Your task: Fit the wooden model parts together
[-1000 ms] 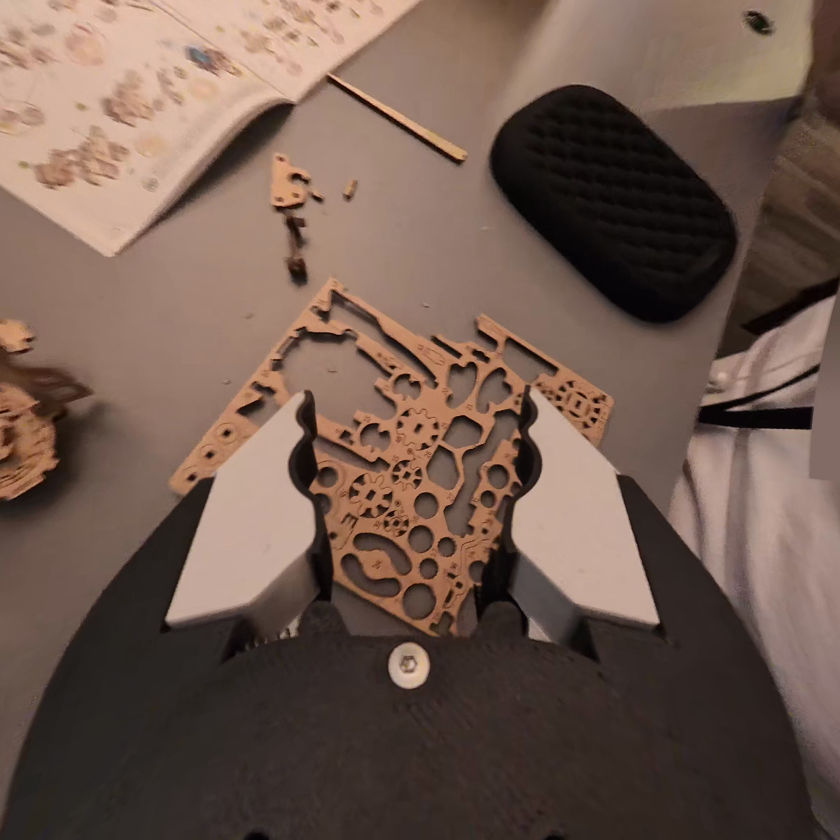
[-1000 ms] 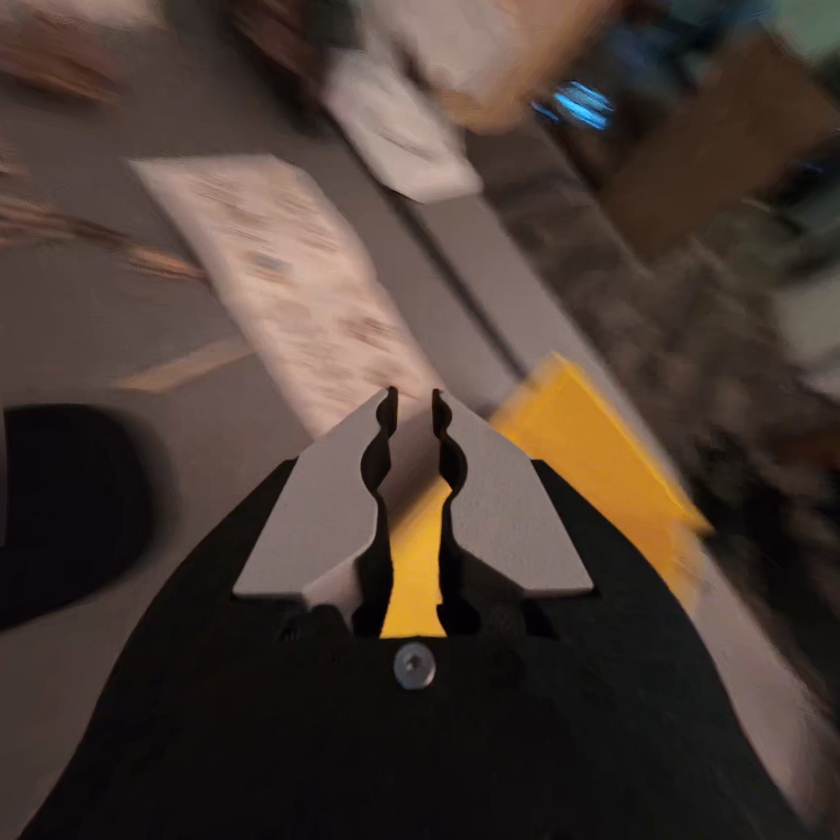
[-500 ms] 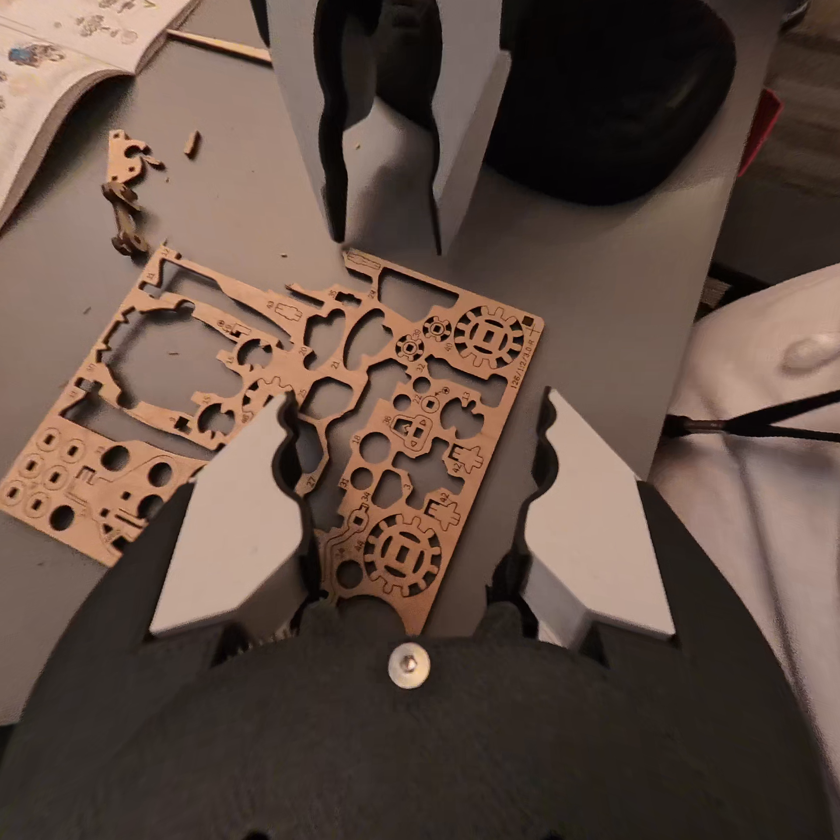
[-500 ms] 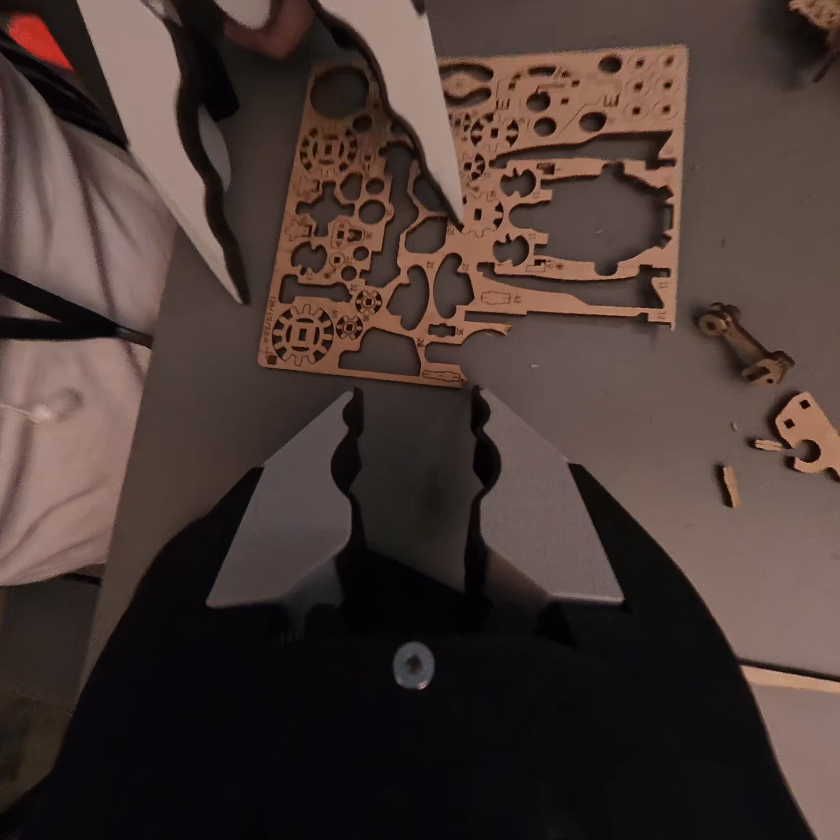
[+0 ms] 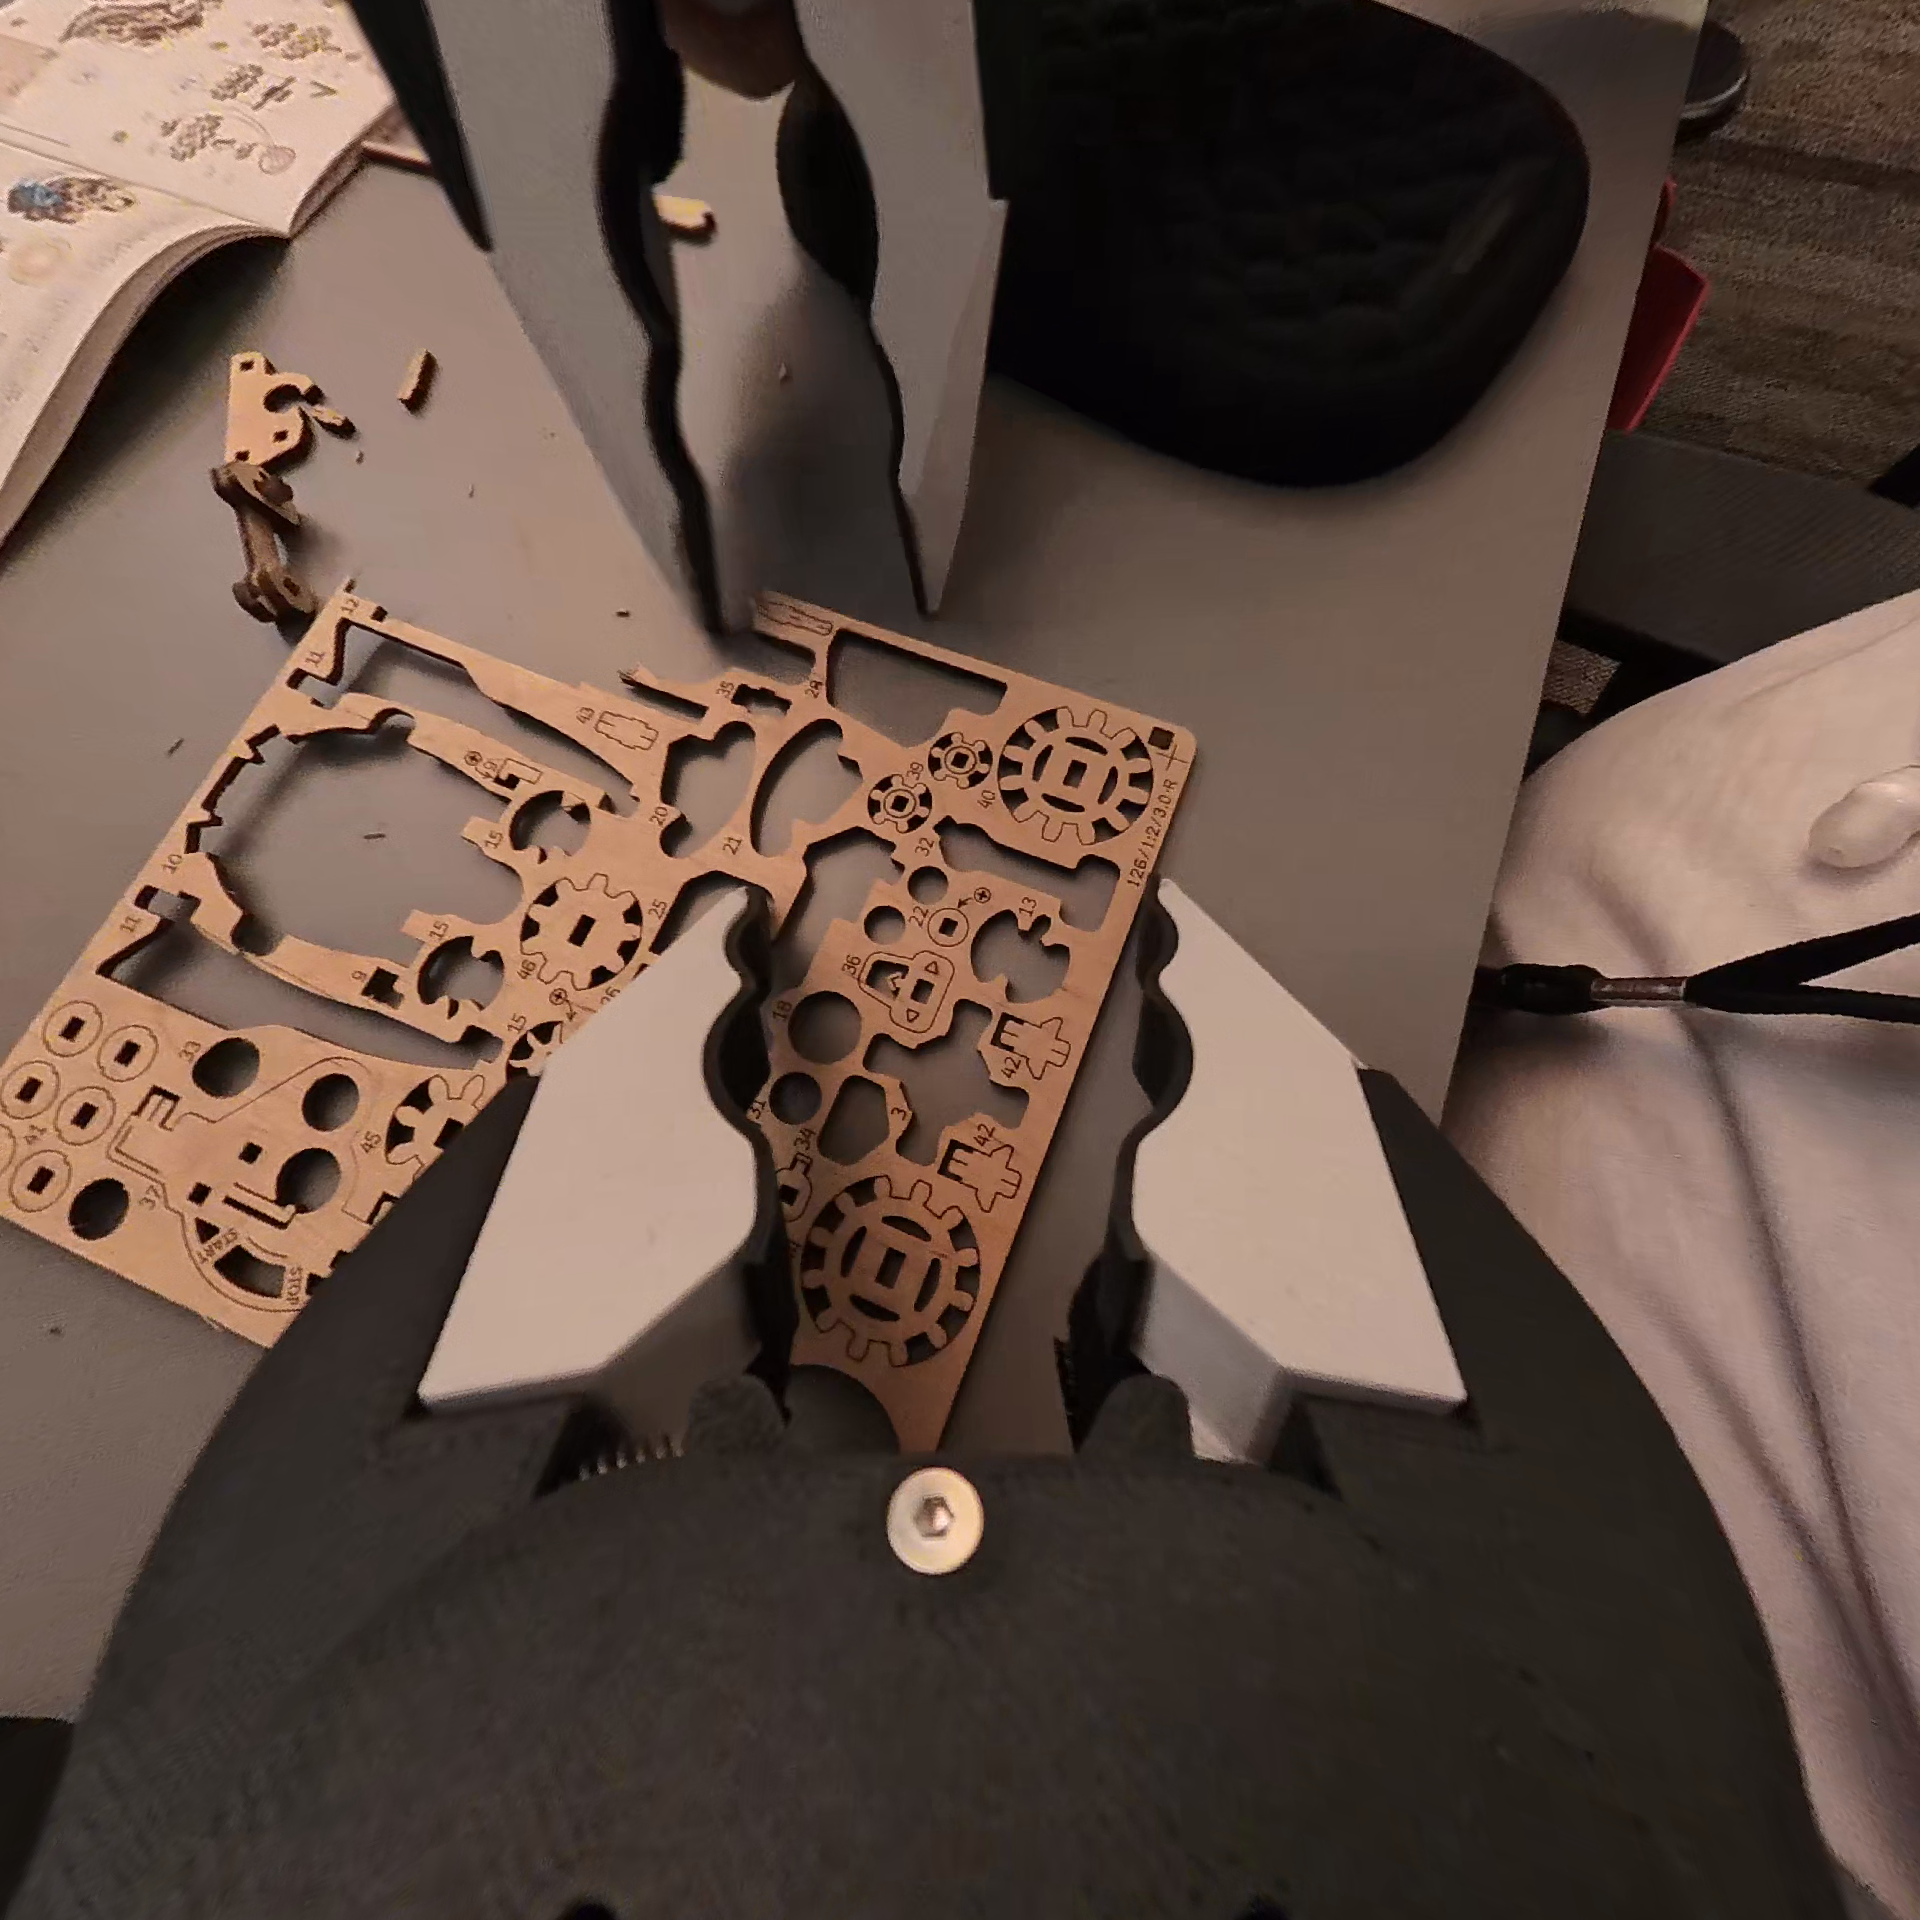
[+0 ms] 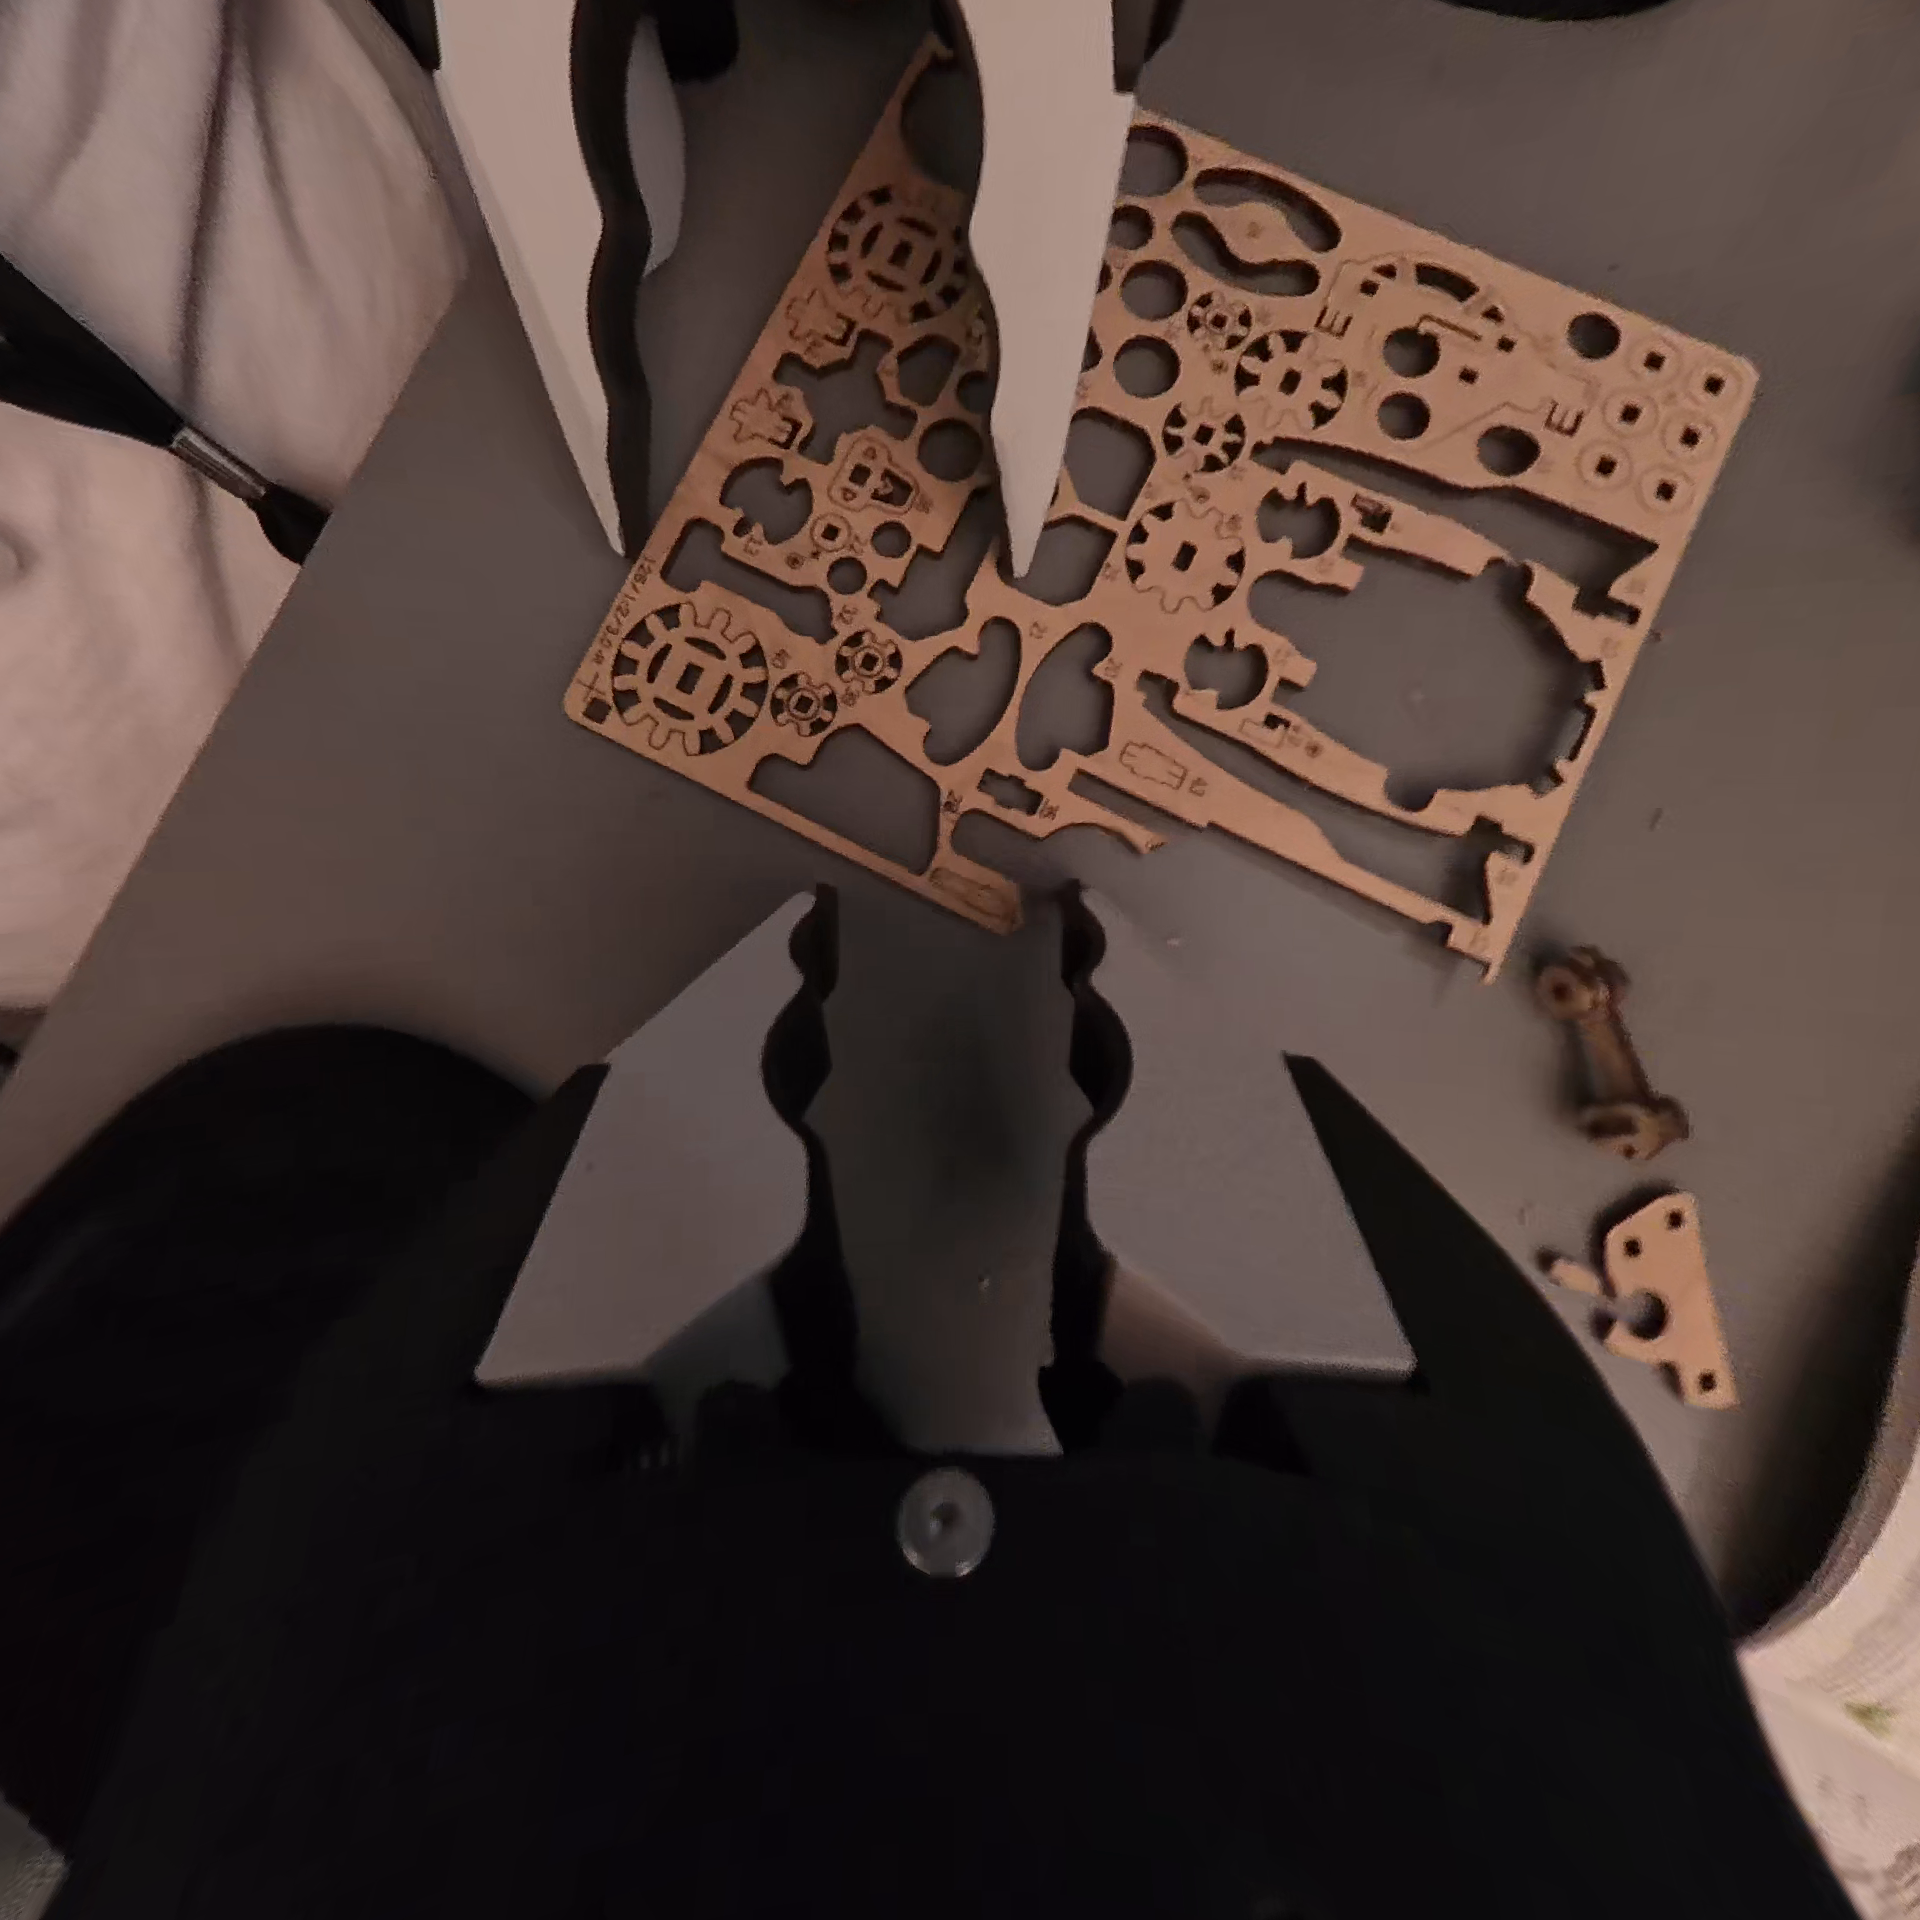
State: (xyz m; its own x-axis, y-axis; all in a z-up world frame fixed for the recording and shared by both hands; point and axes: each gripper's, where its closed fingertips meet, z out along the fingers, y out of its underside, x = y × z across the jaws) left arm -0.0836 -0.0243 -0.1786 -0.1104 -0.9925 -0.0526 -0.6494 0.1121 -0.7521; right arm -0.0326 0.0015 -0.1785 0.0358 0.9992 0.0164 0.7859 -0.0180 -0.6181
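A laser-cut wooden parts sheet (image 5: 660, 816) lies flat on the grey table (image 5: 1299, 727); it also shows in the right wrist view (image 6: 987, 764). My left gripper (image 5: 951, 899) is open and empty, low over the sheet. Its fingers straddle the end strip with the gear cut-outs. It enters the right wrist view from the top (image 6: 819, 553). My right gripper (image 6: 945, 891) is open and empty, with its tips at the sheet's opposite edge by a small tab. It points down from the top of the left wrist view (image 5: 821, 608). I cannot tell whether it touches the sheet.
Loose parts lie beside the sheet: a small wooden plate (image 5: 260, 405) (image 6: 1662, 1299), a dark link piece (image 5: 265, 551) (image 6: 1605, 1049) and a peg (image 5: 419, 376). An open instruction booklet (image 5: 156, 156) and a black padded case (image 5: 1299, 260) lie beyond. A person's white garment (image 5: 1714, 1039) is at the table edge. About 7 cm separates my left fingertips from my right.
My right gripper swung from facing the room to facing the sheet, and its jaws opened wider. My left gripper moved over the sheet's gear end and came closer to it.
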